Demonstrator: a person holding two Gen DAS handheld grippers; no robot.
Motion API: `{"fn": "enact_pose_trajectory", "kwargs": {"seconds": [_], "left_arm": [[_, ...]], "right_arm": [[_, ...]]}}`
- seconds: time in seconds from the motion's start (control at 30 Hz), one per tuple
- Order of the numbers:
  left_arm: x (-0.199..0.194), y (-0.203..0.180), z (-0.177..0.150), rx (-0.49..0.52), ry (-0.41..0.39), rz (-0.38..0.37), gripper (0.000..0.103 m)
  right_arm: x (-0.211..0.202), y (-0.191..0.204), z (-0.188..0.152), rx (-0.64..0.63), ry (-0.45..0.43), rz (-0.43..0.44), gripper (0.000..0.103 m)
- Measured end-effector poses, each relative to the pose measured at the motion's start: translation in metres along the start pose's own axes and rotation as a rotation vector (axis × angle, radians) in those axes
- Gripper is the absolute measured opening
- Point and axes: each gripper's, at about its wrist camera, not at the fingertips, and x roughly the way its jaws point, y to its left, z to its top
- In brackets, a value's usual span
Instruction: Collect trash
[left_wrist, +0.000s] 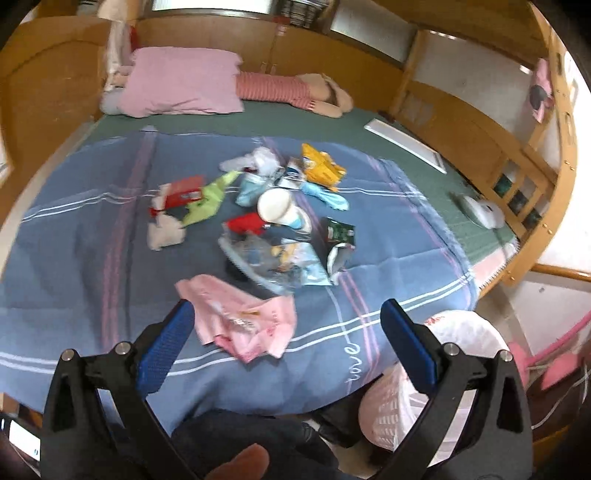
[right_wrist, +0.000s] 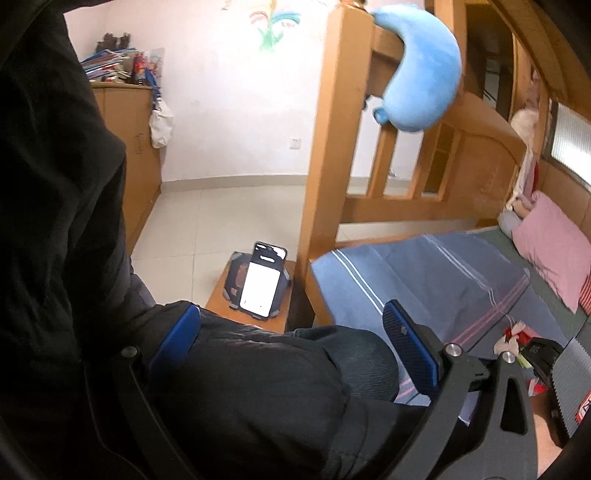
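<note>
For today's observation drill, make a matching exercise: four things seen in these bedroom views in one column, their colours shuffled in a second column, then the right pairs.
Things:
1. pillow
2. snack bag
3. plush toy
4. paper cup

Colours:
A. yellow
B. white
C. pink
D. light blue

Pairs: 1-C, 2-A, 3-D, 4-B

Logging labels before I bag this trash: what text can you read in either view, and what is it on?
"love": white script on the blue striped blanket, near its front edge.
Red packet, yellow wrapper, dark green packet: print too blurred to read.
Phone screen: washed out white, nothing legible.
</note>
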Motion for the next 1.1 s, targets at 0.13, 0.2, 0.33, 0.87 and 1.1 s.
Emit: {"fn": "enact_pose_trajectory", "kwargs": {"seconds": [0.13,0.2,0.33,0.87,1.1], "left_arm": [[-0.023,0.001,-0.008,-0.002,-0.026,0.042,0.1],[-0.035,0.0,-0.012,-0.007,-0.042,0.08,0.1],[-0.045,-0.004,-0.015,-0.046,-0.045,0.109,0.1],[0.019,-0.012,-0.009,-0.04,0.03,0.215,0.1],[-0.037,-0.043,-0.019,0.03,-0.074,0.149,0.1]], "right_arm": [[-0.011,0.022,0.006,-0.04,-0.028,-0.01,0.098],[-0.019,0.035,0.008,-0.063,-0.035,-0.005,0.098],[-0.038,0.046,0.003,-0.051,-0.09,-0.033,0.098],[-0.184,-0.054,-0.023,0.358,-0.235,-0.992,0.1],[-0.242,-0.159,-0.146,0.888,0.298,-1.316,0.1]]}}
